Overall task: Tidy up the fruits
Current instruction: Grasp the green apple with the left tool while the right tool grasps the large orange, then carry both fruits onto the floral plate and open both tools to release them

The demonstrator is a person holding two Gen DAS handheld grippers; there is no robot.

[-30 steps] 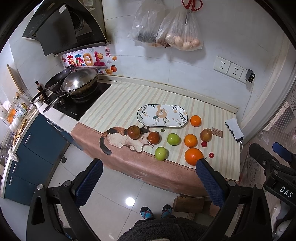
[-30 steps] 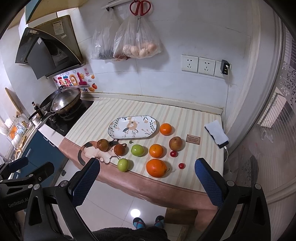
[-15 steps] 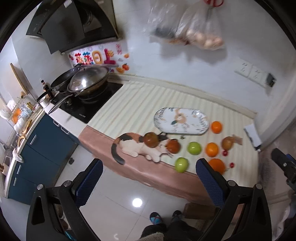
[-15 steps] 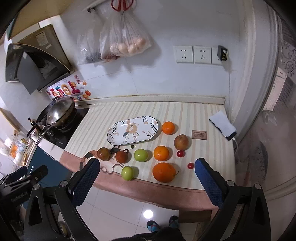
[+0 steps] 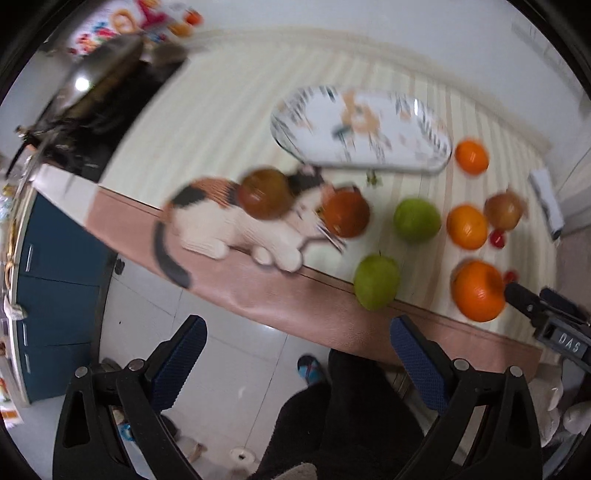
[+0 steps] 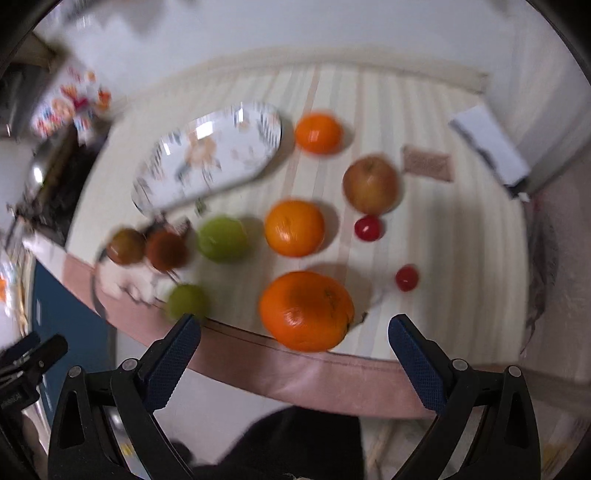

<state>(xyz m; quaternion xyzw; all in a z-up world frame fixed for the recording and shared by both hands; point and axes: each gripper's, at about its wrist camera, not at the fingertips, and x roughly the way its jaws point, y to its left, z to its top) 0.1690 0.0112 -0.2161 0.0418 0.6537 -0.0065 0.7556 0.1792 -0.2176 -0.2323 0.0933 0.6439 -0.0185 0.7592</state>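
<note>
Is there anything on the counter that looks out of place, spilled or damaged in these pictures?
Nothing looks spilled or broken, though both views are blurred. The plate is bare, and the fruit lies loose on the striped cloth. One green apple and the big orange sit close to the counter's front edge, where they might roll off.

I see white wall (image 6: 332,33) behind table (image 5: 236,103), striped cloth cover with pinkish-brown border. Pale glossy tile floor (image 5: 229,362) below. Blue cabinet (image 5: 55,273) at left. Dark cooktop with steel wok (image 5: 99,74), blurred. Both views motion-smeared.
</note>
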